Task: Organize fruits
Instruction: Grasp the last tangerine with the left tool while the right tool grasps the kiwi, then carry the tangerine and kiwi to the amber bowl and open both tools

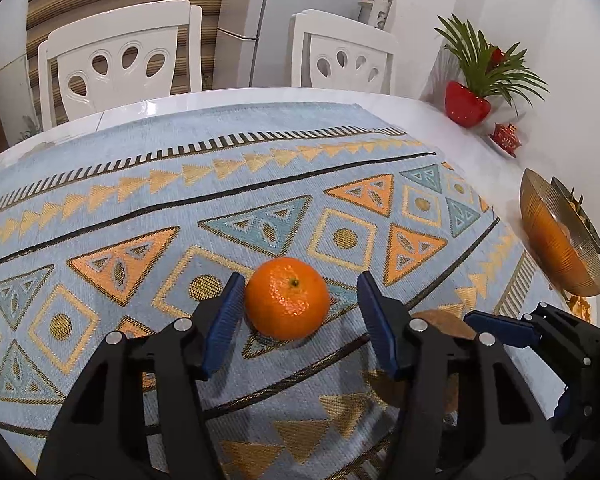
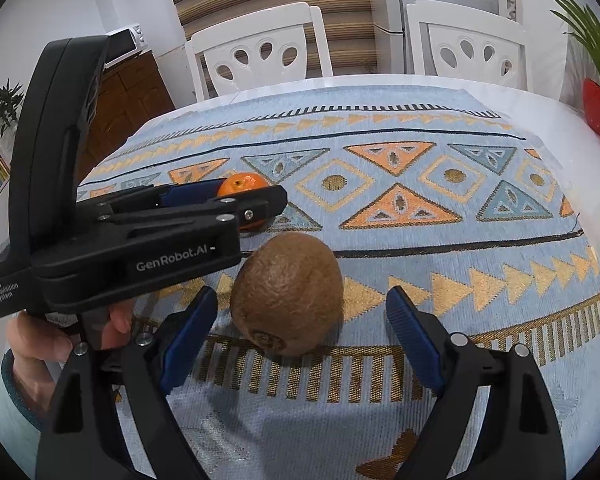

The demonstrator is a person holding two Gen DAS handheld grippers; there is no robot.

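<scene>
An orange mandarin (image 1: 287, 298) lies on the patterned cloth, between the blue pads of my left gripper (image 1: 300, 292), which is open around it; the left pad is close to its skin. A brown kiwi (image 2: 288, 305) rests on the cloth between the fingers of my right gripper (image 2: 300, 308), also open, with gaps on both sides. In the right wrist view the left gripper body (image 2: 140, 240) hides most of the mandarin (image 2: 242, 184). The kiwi (image 1: 444, 322) peeks out behind the left gripper's right finger in the left wrist view.
An amber glass bowl (image 1: 556, 236) stands at the table's right edge. A red vase with a green plant (image 1: 468, 102) and a small red ornament (image 1: 506, 138) sit at the back right. Two white chairs (image 1: 120, 60) stand behind the table. A hand (image 2: 40, 344) holds the left gripper.
</scene>
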